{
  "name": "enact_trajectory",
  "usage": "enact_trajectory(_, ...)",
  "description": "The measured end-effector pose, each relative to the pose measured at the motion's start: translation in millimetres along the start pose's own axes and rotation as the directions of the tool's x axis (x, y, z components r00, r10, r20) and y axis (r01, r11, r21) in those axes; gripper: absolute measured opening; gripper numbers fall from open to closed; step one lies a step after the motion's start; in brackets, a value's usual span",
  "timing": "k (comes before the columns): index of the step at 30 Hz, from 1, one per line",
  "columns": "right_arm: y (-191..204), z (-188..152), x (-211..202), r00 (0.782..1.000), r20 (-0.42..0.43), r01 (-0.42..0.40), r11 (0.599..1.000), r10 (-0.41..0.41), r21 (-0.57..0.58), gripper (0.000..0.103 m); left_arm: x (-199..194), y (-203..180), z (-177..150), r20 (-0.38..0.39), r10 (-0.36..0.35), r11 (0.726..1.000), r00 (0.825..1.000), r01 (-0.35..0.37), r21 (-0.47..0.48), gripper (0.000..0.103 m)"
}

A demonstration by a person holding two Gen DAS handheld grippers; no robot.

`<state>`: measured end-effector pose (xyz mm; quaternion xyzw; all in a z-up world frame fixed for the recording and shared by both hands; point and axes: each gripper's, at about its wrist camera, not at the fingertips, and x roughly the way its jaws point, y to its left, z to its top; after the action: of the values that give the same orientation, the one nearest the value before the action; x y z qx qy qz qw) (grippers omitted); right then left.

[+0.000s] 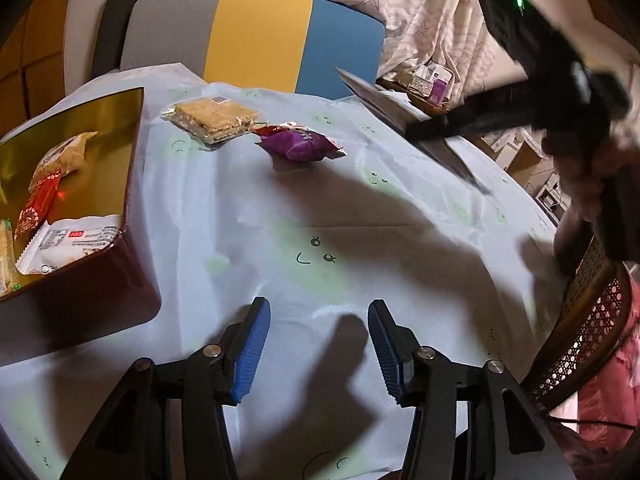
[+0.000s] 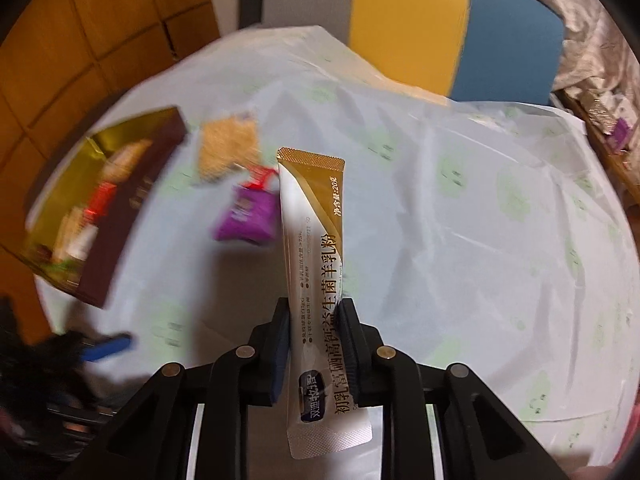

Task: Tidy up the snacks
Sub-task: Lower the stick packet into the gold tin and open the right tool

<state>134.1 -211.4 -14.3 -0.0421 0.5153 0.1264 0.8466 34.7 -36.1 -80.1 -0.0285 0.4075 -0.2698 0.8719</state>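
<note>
At the far left a maroon box with a gold lining [image 1: 132, 152] sits on the pale tablecloth [image 1: 360, 264], holding several wrapped snacks, among them a red packet [image 1: 38, 210] and a white packet [image 1: 72, 240]. Just right of its far corner lies a clear-wrapped cracker pack [image 1: 214, 118], and beside that, close but apart, a purple snack packet [image 1: 298, 144]. Nearer the camera, the left gripper [image 1: 319, 346] hovers over bare cloth, its blue pads spread apart with nothing between them. To the right, the right gripper [image 2: 315, 350] is clamped on a gold-and-white powder sachet [image 2: 314, 232], held upright above the table, top end pointing toward the purple packet.
</note>
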Motion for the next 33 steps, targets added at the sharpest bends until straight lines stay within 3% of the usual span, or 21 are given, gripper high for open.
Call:
enact_trajectory(6, 61.9, 38.0, -8.5, 0.980, -0.015, -0.200, 0.976, 0.199, -0.088, 0.024, -0.8, 3.2, -3.0, 0.016, -0.012, 1.000, 1.000, 0.012, -0.002, 0.053)
enact_trajectory(13, 153.5, 81.2, 13.4, 0.925, -0.111, -0.379, 0.904, 0.364, -0.197, 0.024, 0.1, 7.9, -3.3, 0.023, -0.036, 0.999, 0.999, 0.036, -0.020, 0.053)
enact_trajectory(17, 188.0, 97.5, 37.7, 0.909, -0.163, -0.413, 0.888, 0.385, -0.203, 0.025, 0.3, 9.3, -3.2, 0.025, -0.044, 0.999, 0.999, 0.045, -0.024, 0.053)
enact_trajectory(22, 204.1, 107.9, 67.6, 0.897, -0.198, -0.426, 0.894, 0.396, -0.142, 0.027, 0.6, 7.7, -3.8, 0.028, -0.039, 0.999, 0.999, 0.039, -0.014, 0.053)
enact_trajectory(25, 204.7, 109.5, 80.3, 0.908, -0.203, -0.396, 0.908, 0.366, -0.133, 0.033, 1.2, 7.5, -3.8, 0.029, -0.039, 0.999, 0.999, 0.039, -0.014, 0.053)
enact_trajectory(33, 187.8, 98.2, 75.3, 0.923, -0.168, -0.369, 0.918, 0.345, -0.144, 0.033, 1.3, 5.3, -5.0, 0.031, -0.024, 1.000, 0.999, 0.024, 0.001, 0.053)
